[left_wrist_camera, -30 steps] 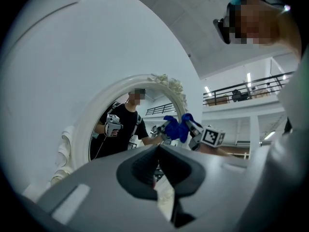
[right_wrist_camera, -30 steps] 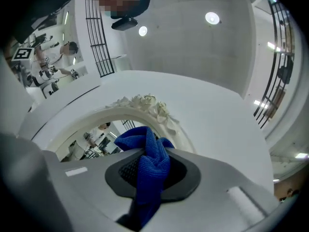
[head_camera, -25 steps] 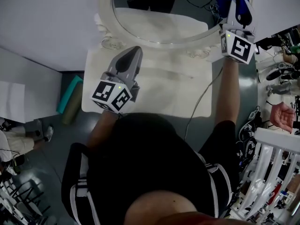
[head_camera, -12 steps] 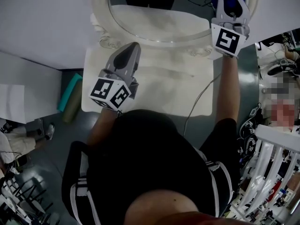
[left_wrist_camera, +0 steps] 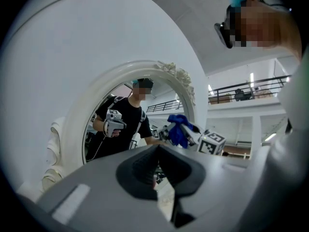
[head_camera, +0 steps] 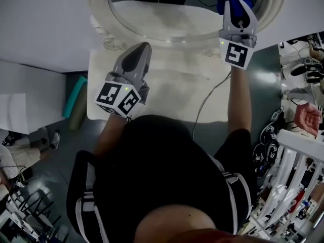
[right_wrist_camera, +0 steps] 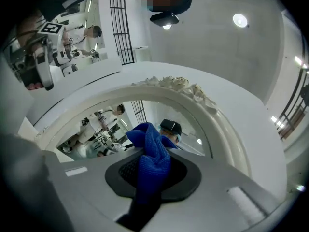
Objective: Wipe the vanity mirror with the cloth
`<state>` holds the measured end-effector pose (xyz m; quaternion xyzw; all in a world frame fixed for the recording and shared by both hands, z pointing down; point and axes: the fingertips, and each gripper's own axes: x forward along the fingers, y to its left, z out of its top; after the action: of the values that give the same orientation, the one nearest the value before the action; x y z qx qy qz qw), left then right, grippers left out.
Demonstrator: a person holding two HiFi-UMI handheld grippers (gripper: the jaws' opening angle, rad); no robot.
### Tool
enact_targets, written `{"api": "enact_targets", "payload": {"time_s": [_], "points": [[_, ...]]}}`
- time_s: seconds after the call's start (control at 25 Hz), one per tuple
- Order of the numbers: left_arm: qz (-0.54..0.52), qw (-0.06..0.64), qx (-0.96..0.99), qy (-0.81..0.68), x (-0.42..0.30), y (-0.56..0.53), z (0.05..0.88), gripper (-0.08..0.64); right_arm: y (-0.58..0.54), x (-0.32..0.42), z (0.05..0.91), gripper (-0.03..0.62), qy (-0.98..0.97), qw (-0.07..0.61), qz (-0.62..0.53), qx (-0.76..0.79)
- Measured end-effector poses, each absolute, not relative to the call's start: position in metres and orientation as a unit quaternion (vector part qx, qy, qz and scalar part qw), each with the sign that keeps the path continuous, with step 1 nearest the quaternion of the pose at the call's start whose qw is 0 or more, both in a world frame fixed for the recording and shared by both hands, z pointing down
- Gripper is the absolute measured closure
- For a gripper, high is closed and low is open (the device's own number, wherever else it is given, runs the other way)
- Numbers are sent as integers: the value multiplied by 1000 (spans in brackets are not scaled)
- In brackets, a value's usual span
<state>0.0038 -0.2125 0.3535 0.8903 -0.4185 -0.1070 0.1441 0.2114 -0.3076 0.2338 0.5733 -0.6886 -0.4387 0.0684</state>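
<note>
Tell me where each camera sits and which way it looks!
Head view: on the person's head, looking steeply down at the table and mirror; torso, arms, left gripper and right gripper show.
Left gripper view: rides the left gripper, facing the mirror; its shut jaws fill the bottom.
Right gripper view: rides the right gripper, facing the mirror; its jaws clamp the blue cloth.
Shared: all three see the mirror.

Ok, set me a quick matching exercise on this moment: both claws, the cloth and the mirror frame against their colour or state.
Things:
1. left claw
2. right claw
3. cloth
4. mirror frame

Colour or state:
A. white, with carved trim
B. shut, holding nothing
C. blue
D. clamped on the cloth

Pairs: 1-B, 2-D, 3-C, 4-A
</note>
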Motion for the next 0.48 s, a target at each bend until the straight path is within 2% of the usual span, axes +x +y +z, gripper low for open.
{"api": "enact_targets", "payload": {"time_s": [0.2,0.48], "points": [[-111,147,889,-420,7,-215,354,549,-312,201,310,545,-728,154,-389,543],[-100,156,892,-413,17,-213,362,549,-314,187,398,545,-771,181,-340,508]]}}
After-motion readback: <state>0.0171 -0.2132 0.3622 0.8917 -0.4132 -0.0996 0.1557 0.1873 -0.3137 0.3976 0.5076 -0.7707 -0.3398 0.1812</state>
